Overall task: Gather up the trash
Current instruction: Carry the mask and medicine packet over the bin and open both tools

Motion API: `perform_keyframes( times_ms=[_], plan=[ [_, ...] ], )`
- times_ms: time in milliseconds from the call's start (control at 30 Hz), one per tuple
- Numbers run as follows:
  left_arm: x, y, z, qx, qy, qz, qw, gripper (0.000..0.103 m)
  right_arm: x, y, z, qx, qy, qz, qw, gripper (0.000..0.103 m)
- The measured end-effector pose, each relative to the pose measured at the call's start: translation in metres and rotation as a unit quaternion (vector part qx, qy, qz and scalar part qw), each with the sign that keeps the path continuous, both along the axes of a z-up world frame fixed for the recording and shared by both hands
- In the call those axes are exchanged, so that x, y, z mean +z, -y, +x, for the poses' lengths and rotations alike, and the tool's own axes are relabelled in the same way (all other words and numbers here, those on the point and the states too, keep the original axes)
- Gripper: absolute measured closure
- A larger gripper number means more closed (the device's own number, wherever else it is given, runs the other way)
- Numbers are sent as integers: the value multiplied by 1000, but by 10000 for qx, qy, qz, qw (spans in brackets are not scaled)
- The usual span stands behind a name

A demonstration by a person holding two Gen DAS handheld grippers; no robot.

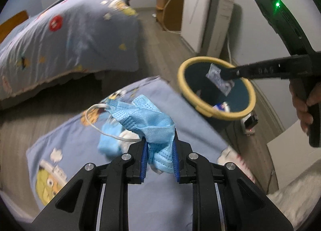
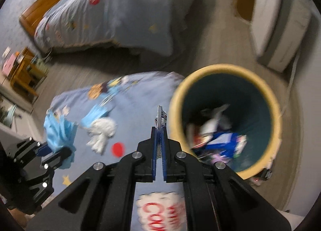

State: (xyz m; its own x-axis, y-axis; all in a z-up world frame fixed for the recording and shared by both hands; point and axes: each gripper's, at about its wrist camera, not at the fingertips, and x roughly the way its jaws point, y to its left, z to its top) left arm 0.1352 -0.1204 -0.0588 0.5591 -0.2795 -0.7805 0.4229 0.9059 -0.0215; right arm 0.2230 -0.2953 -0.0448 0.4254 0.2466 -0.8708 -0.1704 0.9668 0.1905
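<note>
My left gripper (image 1: 159,140) is shut on a crumpled light-blue face mask (image 1: 148,118) and holds it above the blue cartoon blanket (image 1: 80,140). It also shows in the right wrist view (image 2: 56,150) with the mask (image 2: 60,130). My right gripper (image 2: 159,130) is shut on a thin silvery wrapper (image 2: 160,116), seen edge-on, beside the rim of the dark bin with a yellow rim (image 2: 276,122). In the left wrist view the right gripper (image 1: 226,75) holds the wrapper (image 1: 219,79) over the bin (image 1: 180,74). Trash lies inside the bin.
Another blue mask (image 2: 94,116) and a white crumpled tissue (image 2: 102,132) lie on the blanket. A bed (image 1: 70,36) stands beyond. White appliances (image 1: 206,16) and a wooden cabinet (image 1: 170,10) line the far wall. A power strip (image 1: 249,122) sits by the bin.
</note>
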Motion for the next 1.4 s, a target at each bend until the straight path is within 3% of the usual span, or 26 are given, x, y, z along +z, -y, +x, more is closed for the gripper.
perform_keyframes(
  times_ms=[167,433,667,967,1133,1267,1300,1367,1400],
  plan=[
    [3,43,19,-290,65,85,9995,81,8,61,7,-462,241,-312,9982,99],
    [-9,113,50,-841,-18,253,9961,81,-26,128,18,-1046,-92,-233,9942,99],
    [-26,164,71,-1233,-100,393,9915,81,-46,144,22,-1249,-225,-156,9918,99],
    [-67,193,96,-1364,-290,615,9883,80,-67,146,32,-1353,-394,-128,9899,99],
    [-78,195,102,-1365,-304,545,9887,68,-74,145,36,-1411,-388,-112,9892,99],
    [-81,191,101,-1337,-272,448,9896,51,-74,147,38,-1498,-313,-51,9882,96],
    [-81,189,101,-1328,-248,429,9899,46,-73,147,38,-1533,-272,-72,9878,95],
    [-80,187,99,-1313,-195,389,9904,36,-72,148,38,-1584,-232,-59,9871,80],
    [-79,185,98,-1298,-149,360,9908,30,-71,149,39,-1612,-217,-28,9867,79]
  ],
)
